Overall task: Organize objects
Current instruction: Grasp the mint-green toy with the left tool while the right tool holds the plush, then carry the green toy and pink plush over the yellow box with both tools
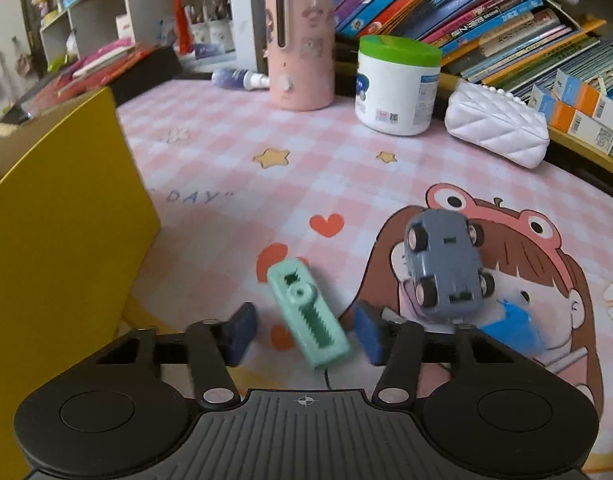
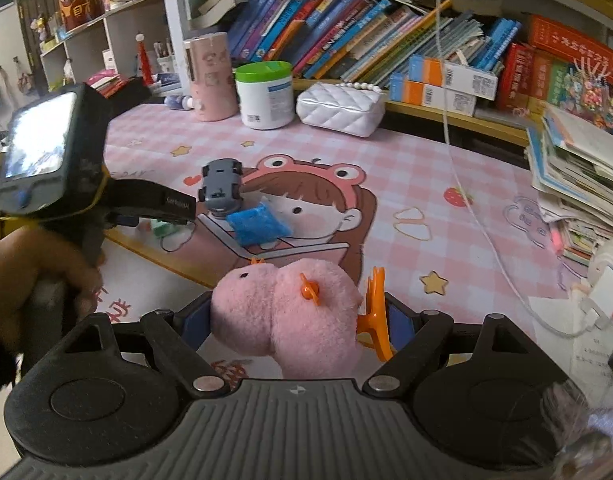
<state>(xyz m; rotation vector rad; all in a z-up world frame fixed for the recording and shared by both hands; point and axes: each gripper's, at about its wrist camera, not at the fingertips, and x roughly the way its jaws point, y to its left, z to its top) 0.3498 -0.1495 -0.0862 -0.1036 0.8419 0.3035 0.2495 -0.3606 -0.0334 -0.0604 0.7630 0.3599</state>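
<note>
In the left wrist view my left gripper (image 1: 304,330) is open, its blue pads either side of a mint-green toy block (image 1: 308,314) lying on the pink checked mat. A grey toy car (image 1: 446,266) lies upside down just right of it, over a blue beanbag (image 1: 510,326). In the right wrist view my right gripper (image 2: 302,320) is shut on a pink plush toy (image 2: 290,312) with orange feet, held above the mat's front edge. The car (image 2: 222,186), the beanbag (image 2: 258,222) and the left gripper's body (image 2: 86,184) lie ahead to the left.
A yellow box wall (image 1: 62,216) stands at the left. At the back stand a pink cylinder (image 1: 300,46), a white tub with a green lid (image 1: 396,86) and a white quilted bag (image 1: 498,126), before shelves of books. A book stack (image 2: 582,168) and a white cable (image 2: 466,184) lie at the right.
</note>
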